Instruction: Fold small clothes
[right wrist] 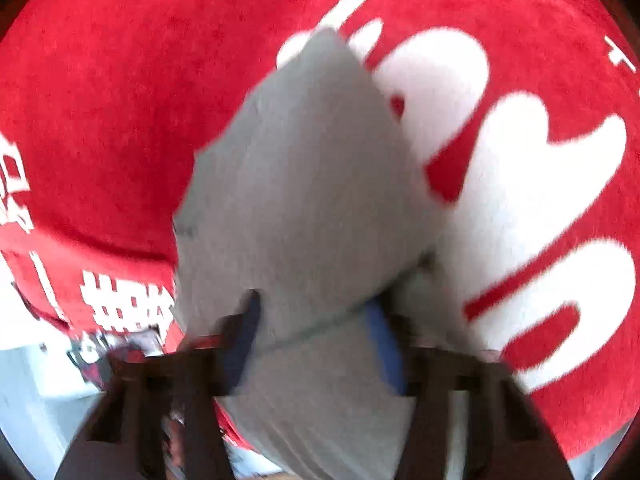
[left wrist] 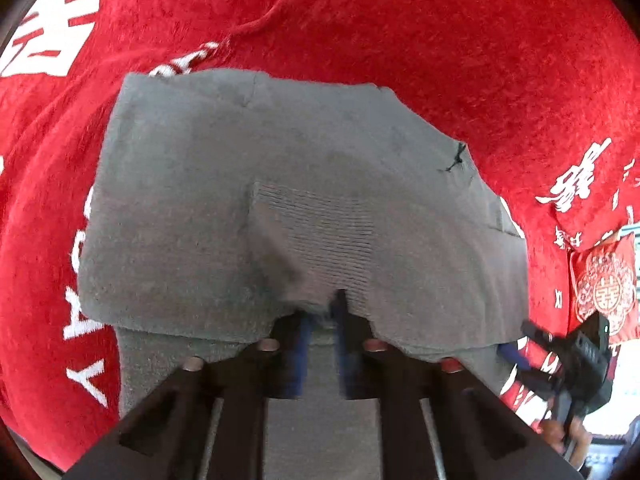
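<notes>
A small grey knit garment [left wrist: 280, 184] lies partly folded on a red plush cloth [left wrist: 400, 20] with white lettering. My left gripper [left wrist: 322, 312] is shut on the garment's near edge, at a ribbed patch; its blue pads pinch the cloth. In the right wrist view the same grey garment [right wrist: 304, 184] is blurred and lifted off the red cloth [right wrist: 100, 100]. My right gripper [right wrist: 316, 320] has its blue pads [right wrist: 384, 344] on either side of a grey fold and grips it. The right gripper also shows at the right edge of the left wrist view [left wrist: 576, 360].
The red cloth covers the whole work surface; its edge drops off at the lower left of the right wrist view [right wrist: 60, 292]. A red embroidered cushion [left wrist: 604, 284] lies at the right. A pale floor [right wrist: 36, 380] lies beyond the edge.
</notes>
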Available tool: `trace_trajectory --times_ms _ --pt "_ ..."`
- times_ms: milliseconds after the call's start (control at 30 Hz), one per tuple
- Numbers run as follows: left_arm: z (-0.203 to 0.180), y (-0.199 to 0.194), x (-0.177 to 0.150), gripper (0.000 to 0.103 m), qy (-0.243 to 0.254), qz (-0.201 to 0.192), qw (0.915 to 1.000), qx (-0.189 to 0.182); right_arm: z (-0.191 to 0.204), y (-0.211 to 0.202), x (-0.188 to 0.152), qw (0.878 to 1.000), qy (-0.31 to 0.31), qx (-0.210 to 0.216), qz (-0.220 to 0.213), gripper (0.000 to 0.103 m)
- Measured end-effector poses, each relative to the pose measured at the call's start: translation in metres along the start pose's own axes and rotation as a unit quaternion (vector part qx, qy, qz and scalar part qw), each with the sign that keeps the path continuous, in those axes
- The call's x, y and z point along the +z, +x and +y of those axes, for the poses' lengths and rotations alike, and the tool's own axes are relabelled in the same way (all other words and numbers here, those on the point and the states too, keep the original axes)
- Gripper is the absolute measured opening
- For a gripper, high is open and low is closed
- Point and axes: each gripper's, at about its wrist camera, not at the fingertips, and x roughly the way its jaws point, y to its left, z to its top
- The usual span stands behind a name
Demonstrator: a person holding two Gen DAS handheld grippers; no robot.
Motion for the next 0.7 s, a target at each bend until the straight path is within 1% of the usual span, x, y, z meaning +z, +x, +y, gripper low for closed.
trace_trajectory --times_ms 67,100,133,200,233,267,333,400,433,467,533,567,600,667,700 --pt "-0.006 -0.010 -0.003 0.010 0.013 -0.017 0.9998 0.003 0.007 -0.009 0.004 0.999 -0.035 -0.008 -0.004 0.007" --pt "-0.007 -0.013 -0.005 0.010 0.018 -0.023 0.9996 0.006 0.000 -0.022 0.013 0.998 -0.060 -0.019 0.000 0.006" --pt "-0.008 -0.015 -0.008 0.010 0.022 -0.025 0.9994 0.011 0.000 -0.023 0.013 0.997 -0.073 -0.030 0.003 0.006" --pt "-0.005 -0.009 -0.013 0.010 0.024 -0.015 0.9993 0.024 0.000 -0.016 0.013 0.994 -0.093 -0.055 0.012 0.007" --pt "-0.002 -0.004 -0.016 0.010 0.025 -0.007 0.9991 0.035 -0.007 -0.014 0.014 0.993 -0.097 -0.070 0.018 0.007" --pt "0.000 0.000 -0.018 0.010 0.025 -0.004 0.9988 0.041 -0.013 -0.013 0.015 0.993 -0.095 -0.069 0.022 0.007" --pt "0.001 -0.003 -0.024 0.010 0.030 -0.008 0.9985 0.045 -0.017 -0.016 0.018 0.995 -0.087 -0.051 0.024 0.007" --pt "0.003 -0.007 -0.027 0.010 0.035 -0.009 0.9971 0.067 -0.021 -0.021 0.018 0.994 -0.090 -0.052 0.032 0.007" --pt "0.005 -0.011 -0.030 0.010 0.038 -0.011 0.9951 0.091 -0.025 -0.026 0.018 0.993 -0.095 -0.053 0.044 0.009" --pt "0.009 -0.014 -0.033 0.010 0.038 -0.010 0.9939 0.103 -0.026 -0.031 0.018 0.991 -0.103 -0.060 0.063 0.009" --pt "0.017 -0.022 -0.034 0.010 0.027 -0.012 0.9931 0.114 -0.022 -0.038 0.013 0.987 -0.118 -0.064 0.084 0.011" --pt "0.019 -0.029 -0.034 0.010 0.022 -0.018 0.9925 0.119 -0.020 -0.043 0.011 0.987 -0.128 -0.057 0.084 0.012" --pt "0.019 -0.034 -0.033 0.010 0.020 -0.025 0.9919 0.123 -0.016 -0.055 0.012 0.986 -0.140 -0.050 0.072 0.014" --pt "0.013 -0.044 -0.028 0.010 0.021 -0.048 0.9904 0.128 -0.018 -0.072 0.017 0.987 -0.149 -0.052 0.036 0.030" --pt "0.009 -0.046 -0.024 0.010 0.023 -0.057 0.9898 0.129 -0.019 -0.078 0.026 0.988 -0.145 -0.056 0.012 0.054"
